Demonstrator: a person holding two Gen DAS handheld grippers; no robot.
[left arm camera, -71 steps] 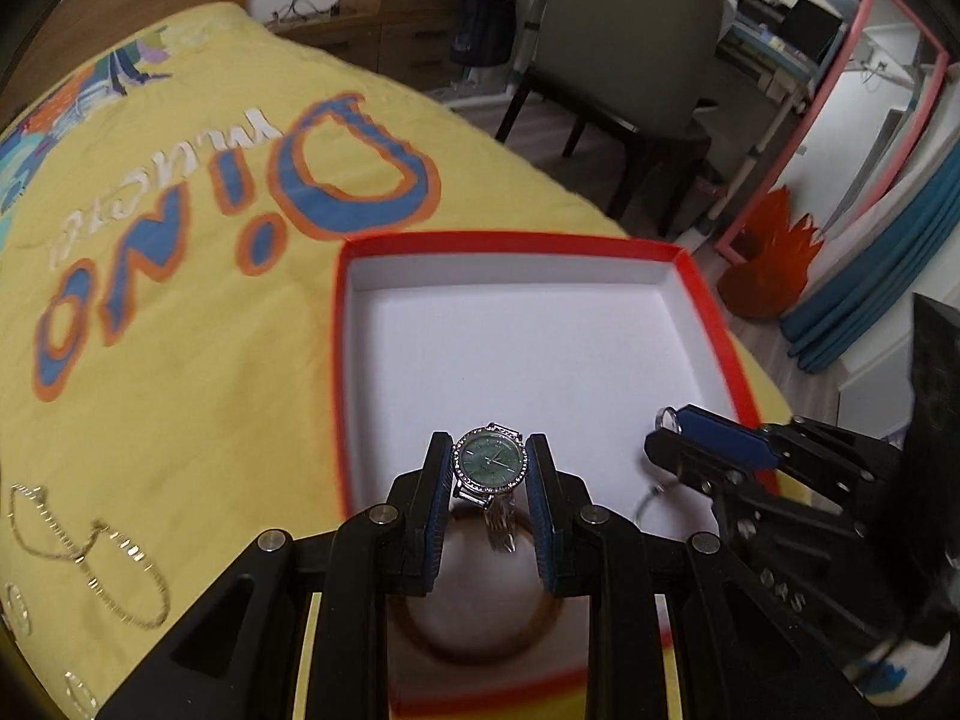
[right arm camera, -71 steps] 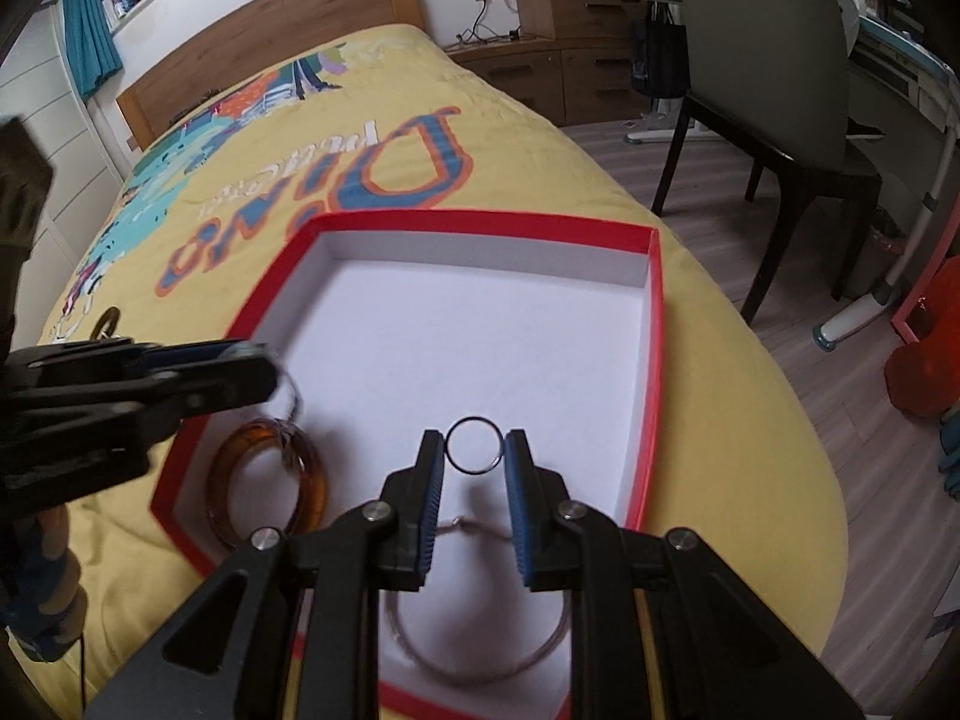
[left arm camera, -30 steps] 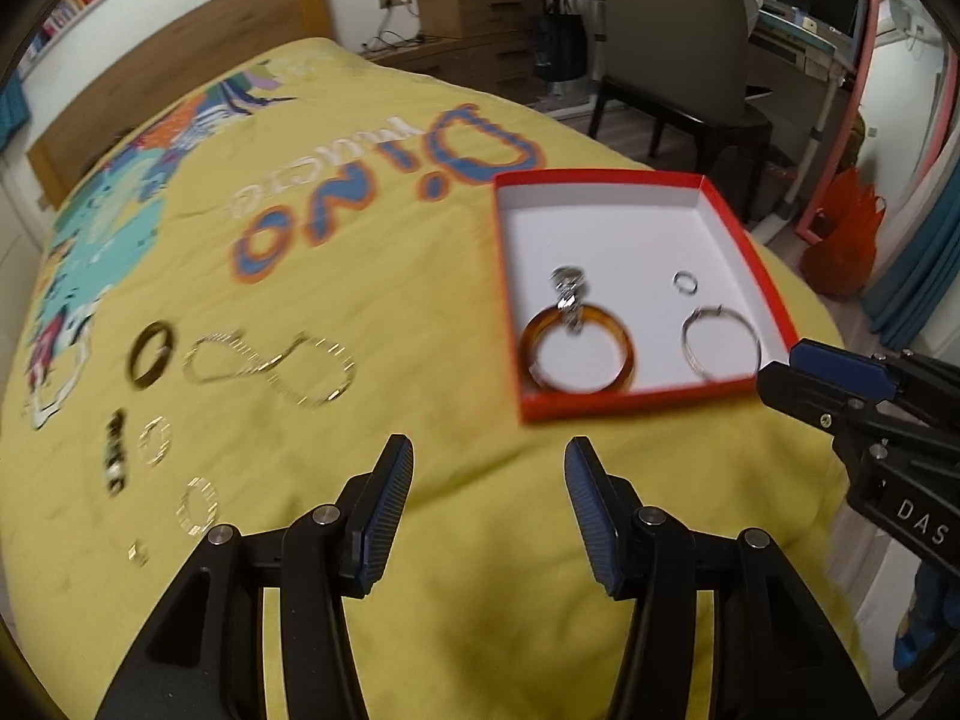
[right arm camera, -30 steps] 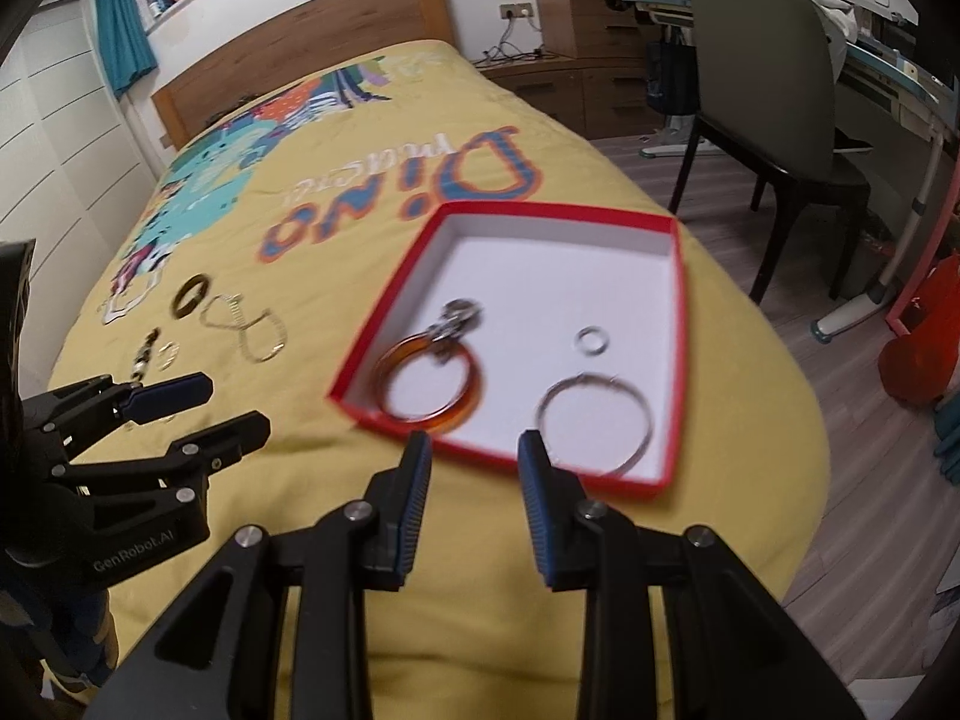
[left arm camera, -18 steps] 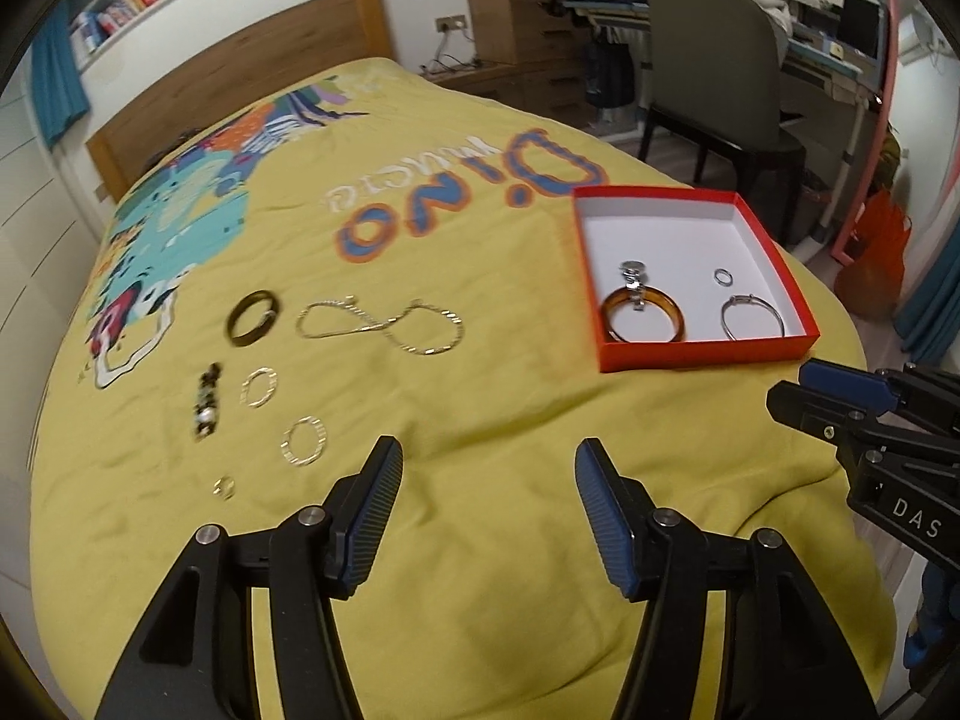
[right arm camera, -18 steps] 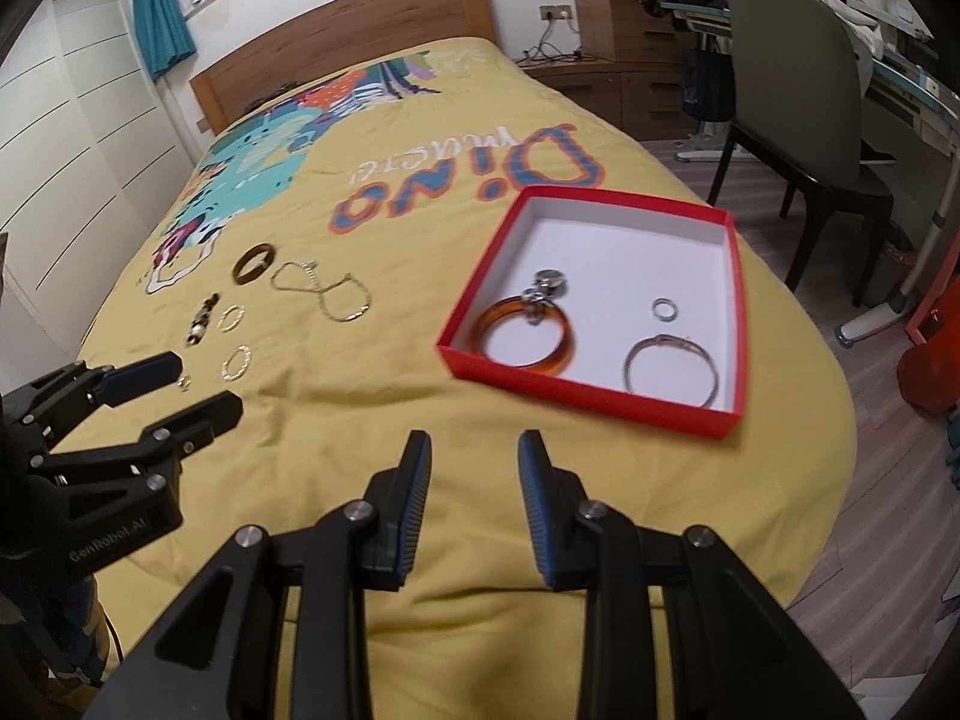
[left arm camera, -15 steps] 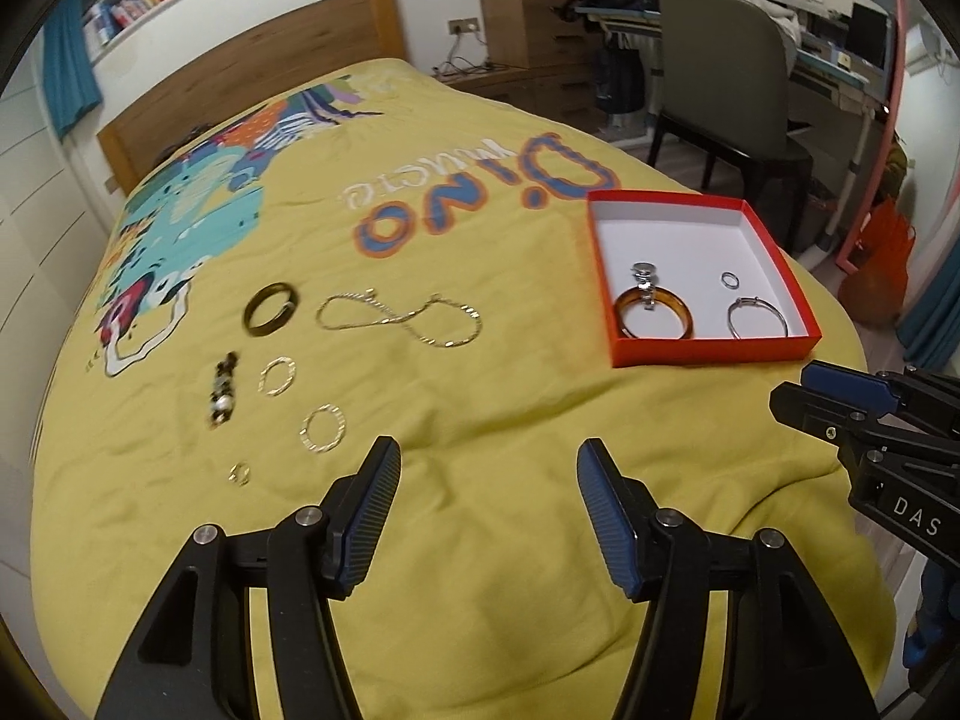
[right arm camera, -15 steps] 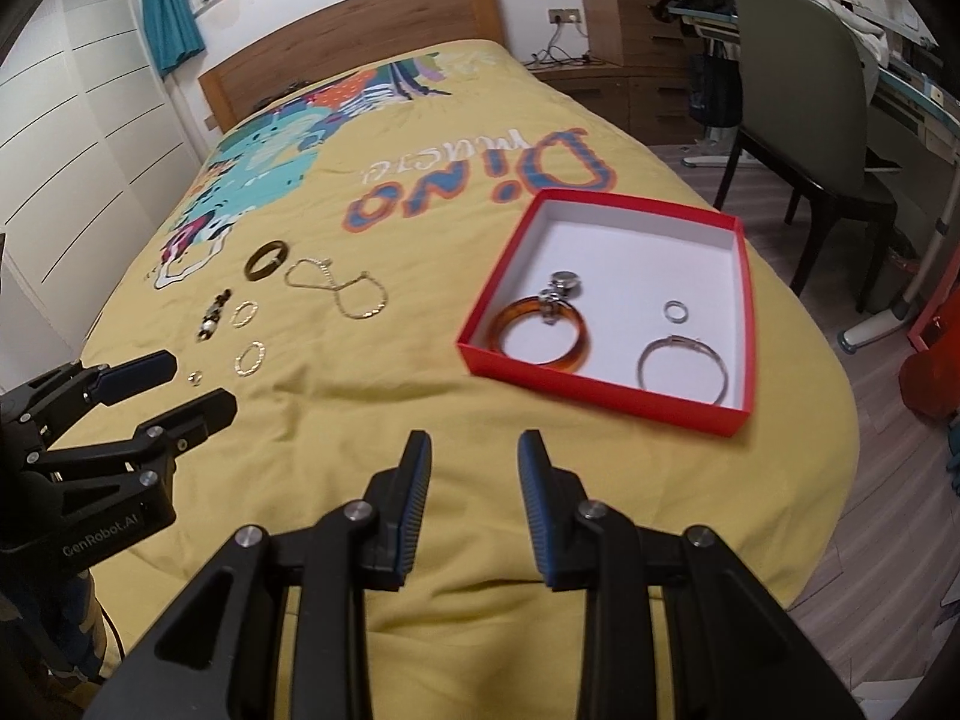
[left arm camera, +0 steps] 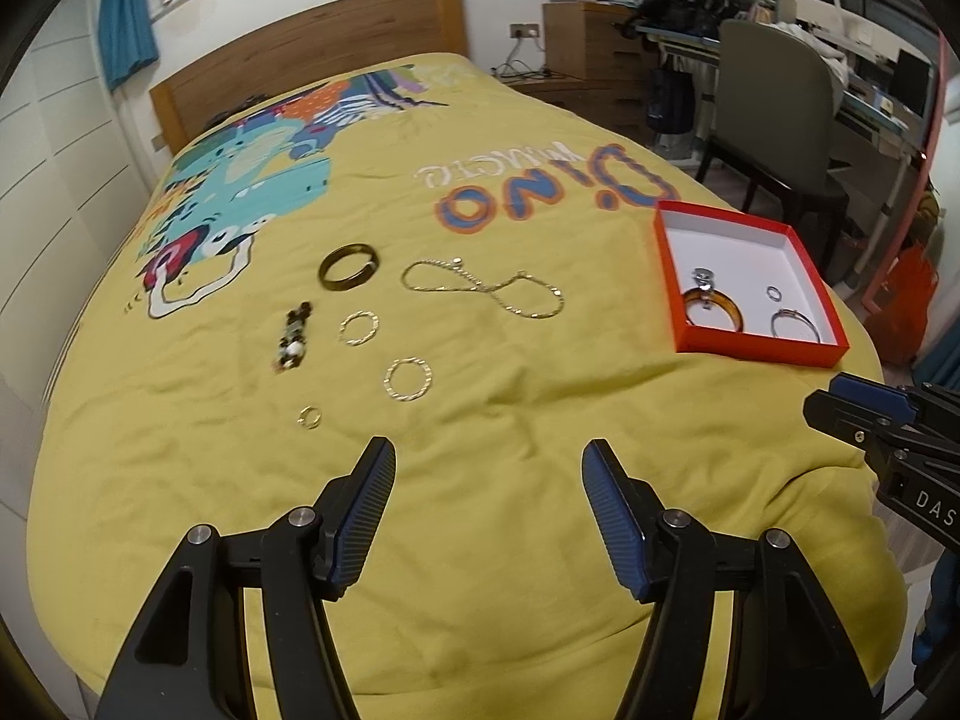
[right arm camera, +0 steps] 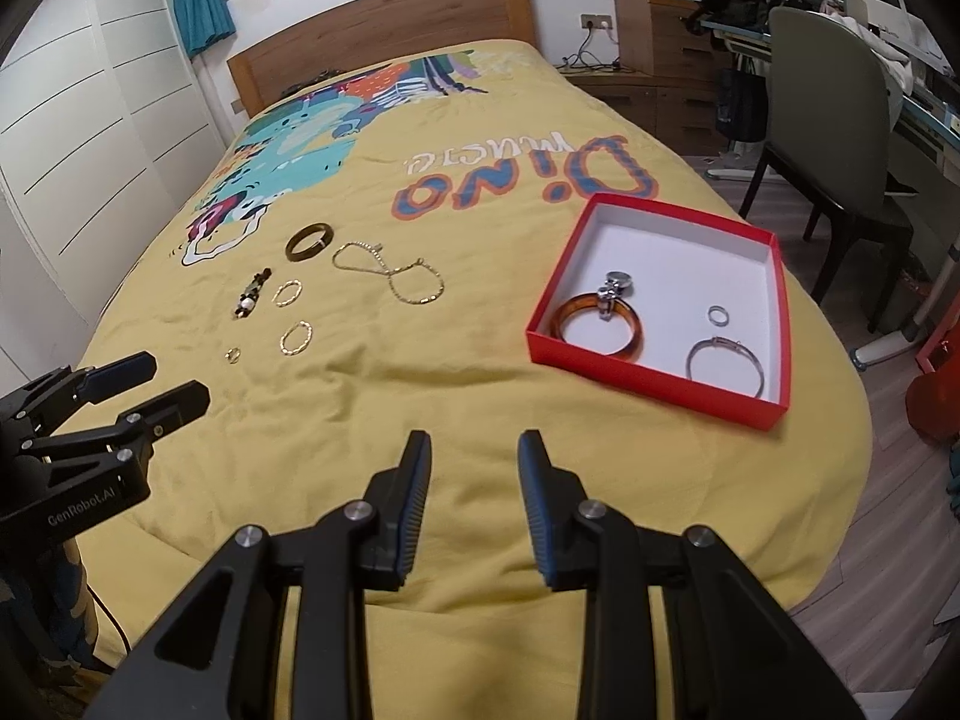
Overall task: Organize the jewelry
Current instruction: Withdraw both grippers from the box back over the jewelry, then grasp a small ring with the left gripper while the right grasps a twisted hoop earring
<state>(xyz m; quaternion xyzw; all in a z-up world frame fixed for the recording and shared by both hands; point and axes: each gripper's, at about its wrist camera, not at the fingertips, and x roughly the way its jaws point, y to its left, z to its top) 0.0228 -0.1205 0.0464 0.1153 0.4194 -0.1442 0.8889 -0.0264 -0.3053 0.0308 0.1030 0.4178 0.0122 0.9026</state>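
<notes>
Both tongs hang empty above the yellow printed bedspread (left arm camera: pixel 510 420). The left tongs (left arm camera: pixel 489 483) have just been opening and stand wide; the right tongs (right arm camera: pixel 474 468) stand narrowly apart. The red cardboard box (right arm camera: pixel 774 312) holds an amber bangle (right arm camera: pixel 597 324), a watch, a silver hoop and a small ring. A gold chain (left arm camera: pixel 486 288) and several rings lie on the bedspread, well apart from the box.

Both wrist views overlook the bed (left arm camera: pixel 510 420) from its foot.

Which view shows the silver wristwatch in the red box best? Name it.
The right wrist view: the silver wristwatch shows larger there, lying across the amber bangle in the red box. In the left wrist view the wristwatch is smaller and farther off.
</notes>
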